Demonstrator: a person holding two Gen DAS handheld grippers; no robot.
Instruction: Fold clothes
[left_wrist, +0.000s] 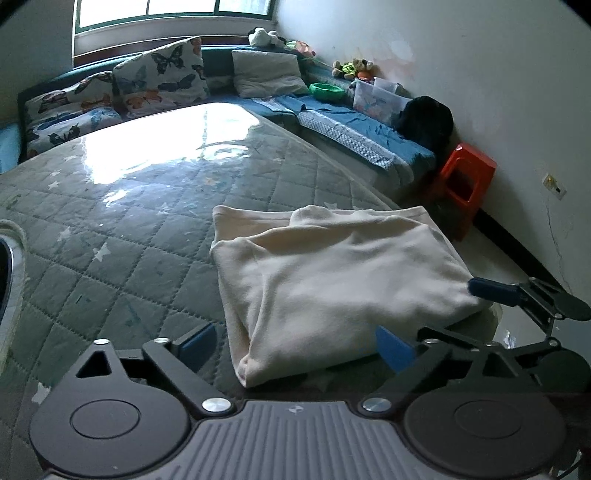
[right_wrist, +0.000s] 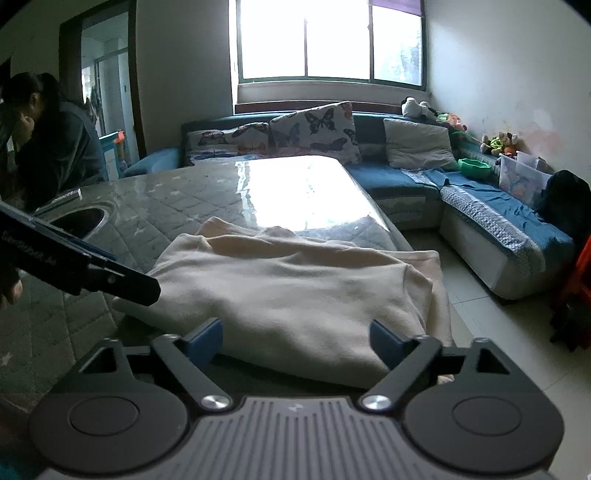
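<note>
A cream garment (left_wrist: 332, 280) lies folded into a rough rectangle near the corner of a table covered by a green quilted cloth (left_wrist: 122, 236). My left gripper (left_wrist: 295, 345) is open, its blue pads (left_wrist: 199, 339) standing either side of the garment's near left corner. The right gripper (left_wrist: 517, 291) shows at the garment's right edge. In the right wrist view the same garment (right_wrist: 295, 288) fills the middle. My right gripper (right_wrist: 295, 339) is open, its jaws straddling the near edge. The left gripper (right_wrist: 92, 269) reaches in from the left, touching the garment's left side.
A round metal basin (right_wrist: 81, 219) is set in the table at the left. A person (right_wrist: 55, 147) bends over beyond it. A blue corner sofa (right_wrist: 480, 206) with butterfly cushions (right_wrist: 314, 129) rings the table. A red stool (left_wrist: 461, 181) stands by the wall, right of the table.
</note>
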